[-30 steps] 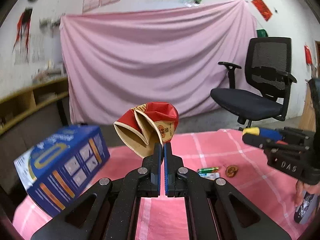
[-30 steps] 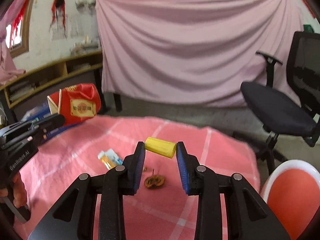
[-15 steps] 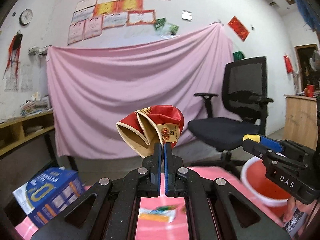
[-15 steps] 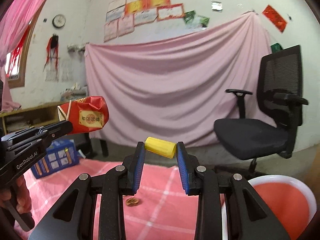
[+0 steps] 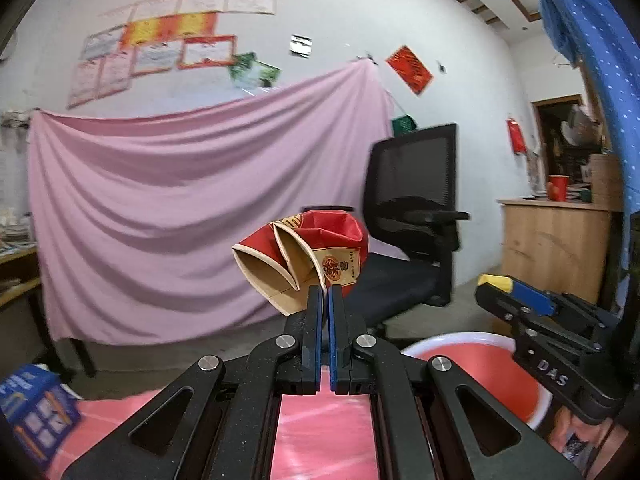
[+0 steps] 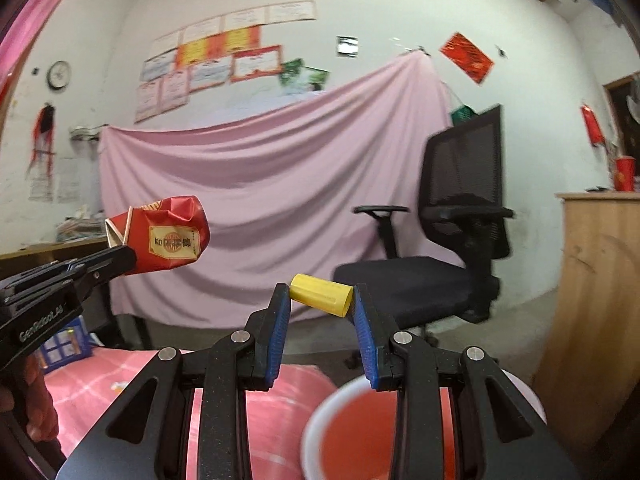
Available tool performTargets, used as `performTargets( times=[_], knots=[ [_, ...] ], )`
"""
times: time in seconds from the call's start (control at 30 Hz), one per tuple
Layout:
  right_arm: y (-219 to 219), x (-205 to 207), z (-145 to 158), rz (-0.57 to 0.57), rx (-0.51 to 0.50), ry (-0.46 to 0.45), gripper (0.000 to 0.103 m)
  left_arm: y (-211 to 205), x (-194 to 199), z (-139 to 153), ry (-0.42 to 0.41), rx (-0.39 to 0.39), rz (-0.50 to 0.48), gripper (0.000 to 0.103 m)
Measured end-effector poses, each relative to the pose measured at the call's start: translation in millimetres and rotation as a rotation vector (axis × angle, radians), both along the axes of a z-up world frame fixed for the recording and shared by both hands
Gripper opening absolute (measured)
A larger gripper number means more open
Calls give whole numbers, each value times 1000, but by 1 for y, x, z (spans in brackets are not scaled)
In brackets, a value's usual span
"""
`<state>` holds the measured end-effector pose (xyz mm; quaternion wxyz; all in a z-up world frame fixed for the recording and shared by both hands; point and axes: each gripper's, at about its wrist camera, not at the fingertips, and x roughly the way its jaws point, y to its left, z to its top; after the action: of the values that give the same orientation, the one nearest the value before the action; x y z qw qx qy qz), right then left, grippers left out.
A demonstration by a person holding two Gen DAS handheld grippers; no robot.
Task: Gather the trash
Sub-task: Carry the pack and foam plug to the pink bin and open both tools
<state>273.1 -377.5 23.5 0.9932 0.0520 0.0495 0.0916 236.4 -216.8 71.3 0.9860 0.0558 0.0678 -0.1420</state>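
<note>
Red cup (image 5: 308, 256), crushed, is pinched in the left gripper (image 5: 325, 300). Only the right view shows the right gripper (image 6: 322, 300) clamping a yellow tube (image 6: 322, 294) endwise above the bin (image 6: 316, 428).

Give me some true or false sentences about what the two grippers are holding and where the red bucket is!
1. The left gripper is shut on a crushed red paper cup. True.
2. The right gripper holds a green bottle. False: it pinches a small yellow cylinder by its two ends.
3. A red bucket with a white rim sits low in the right wrist view, below the right gripper. True.
4. The yellow cylinder is already lying in the bucket. False: it is held between the gripper's fingers, up in the air.
5. A black office chair stands in front of the pink cloth. True.
</note>
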Motion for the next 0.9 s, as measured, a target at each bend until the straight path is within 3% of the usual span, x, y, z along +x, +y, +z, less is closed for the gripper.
performTargets(
  times=[0.3,0.6,0.9],
  knots=[
    [-37,17,-12,-109,38,105,30,-50,33,-13,124,16,-143,1],
    [-48,31,-26,-135,47,217,30,-69,58,-33,303,26,-232,1],
    [-54,36,-33,-151,75,273,30,-74,68,-44,405,13,-261,1]
  ],
)
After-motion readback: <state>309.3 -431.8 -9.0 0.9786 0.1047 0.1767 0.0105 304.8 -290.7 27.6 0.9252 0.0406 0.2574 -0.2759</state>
